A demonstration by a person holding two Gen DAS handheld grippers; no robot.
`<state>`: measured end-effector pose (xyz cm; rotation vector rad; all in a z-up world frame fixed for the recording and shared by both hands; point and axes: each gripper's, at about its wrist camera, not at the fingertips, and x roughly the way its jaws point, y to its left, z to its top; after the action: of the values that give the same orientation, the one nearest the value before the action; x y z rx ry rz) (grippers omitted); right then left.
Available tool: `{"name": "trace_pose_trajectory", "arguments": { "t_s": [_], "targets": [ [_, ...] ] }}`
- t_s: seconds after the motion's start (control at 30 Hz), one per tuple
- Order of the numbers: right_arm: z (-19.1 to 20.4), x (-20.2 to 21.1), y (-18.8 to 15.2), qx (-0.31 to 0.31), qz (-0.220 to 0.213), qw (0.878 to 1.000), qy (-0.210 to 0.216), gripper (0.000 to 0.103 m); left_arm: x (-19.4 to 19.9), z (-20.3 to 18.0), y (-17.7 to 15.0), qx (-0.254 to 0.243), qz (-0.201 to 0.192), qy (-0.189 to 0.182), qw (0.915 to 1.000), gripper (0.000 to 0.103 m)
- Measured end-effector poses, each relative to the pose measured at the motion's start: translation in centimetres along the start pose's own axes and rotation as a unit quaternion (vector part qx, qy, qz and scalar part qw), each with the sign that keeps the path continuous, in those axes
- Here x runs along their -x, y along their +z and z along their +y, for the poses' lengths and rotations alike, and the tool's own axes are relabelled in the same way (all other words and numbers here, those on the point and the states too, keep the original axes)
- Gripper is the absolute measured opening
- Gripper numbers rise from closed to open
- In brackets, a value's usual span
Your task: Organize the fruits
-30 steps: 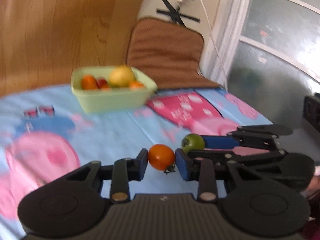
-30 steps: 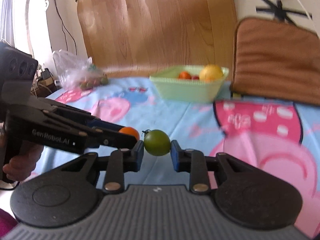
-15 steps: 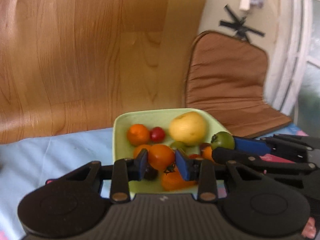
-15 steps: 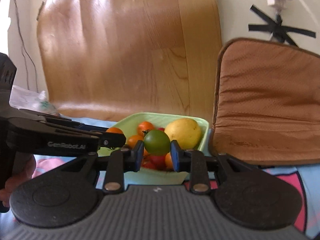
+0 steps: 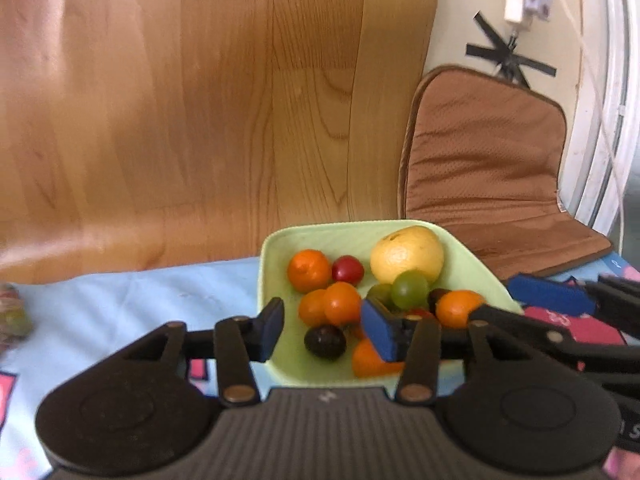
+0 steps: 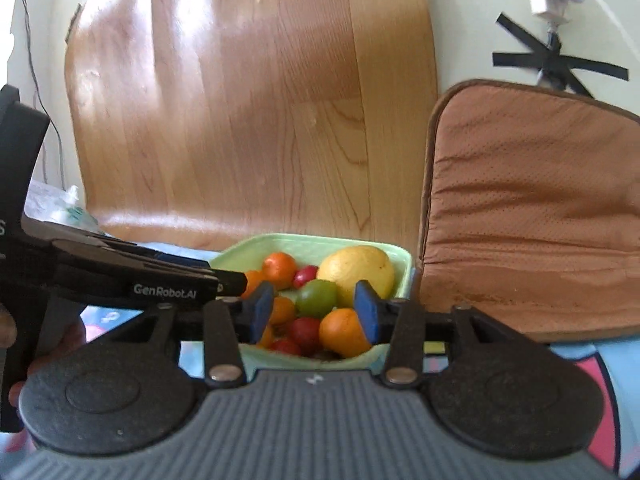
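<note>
Fruits fill the pale green tray, which sits on the counter under a blue cartoon-print cloth, close to the wooden board leaning behind it. In the tray lie a large yellow fruit, several small orange ones, a red cherry tomato, a green tomato perched on the heap, and a dark round fruit near the front wall.

The left tool hangs over the tray's near left part with its blue pads spread wide and nothing between them. The right tool is likewise spread and empty, poised above the tray's near edge; from its own view the green tomato and an orange fruit sit just past the gap, not clamped. The two tools are close together, the right one's fingers reaching in at the left view's right edge.

These small tomatoes are light, smooth-skinned and round, so they would likely roll or squirt out of a skewed pinch, and their thin skin bruises or splits under a hard squeeze. Taking one across its widest part with a gentle close looks safest. The big yellow fruit is heavier and firmer, and seems too wide for an easy grasp. The heap itself looks loosely stacked, and a nudge could send the top pieces rolling.

At the far left of the left view sits something blurred, possibly a bag of more fruit, though I cannot be sure.
</note>
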<state>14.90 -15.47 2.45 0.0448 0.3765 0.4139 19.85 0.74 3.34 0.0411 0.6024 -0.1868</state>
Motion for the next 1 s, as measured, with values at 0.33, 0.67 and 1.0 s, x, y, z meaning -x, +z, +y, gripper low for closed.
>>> {"name": "trace_pose_trajectory", "arguments": {
  "t_s": [0.33, 0.67, 1.0],
  "targets": [
    [1.6, 8.0, -4.1, -0.049, 0.010, 0.999, 0.002, 0.048, 8.4, -3.0, -4.9, 0.009, -0.005, -0.004, 0.9999, 0.052],
    [2.0, 12.1, -8.2, -0.147, 0.073, 0.986, -0.003, 0.048, 13.3, -5.6, -9.5, 0.003, -0.004, 0.021, 0.9998, 0.070],
    [3.6, 15.4, -9.2, -0.159, 0.073, 0.985, 0.010, 0.048, 16.5, -7.2, -12.4, 0.003, -0.009, 0.042, 0.9991, 0.088]
  ]
}}
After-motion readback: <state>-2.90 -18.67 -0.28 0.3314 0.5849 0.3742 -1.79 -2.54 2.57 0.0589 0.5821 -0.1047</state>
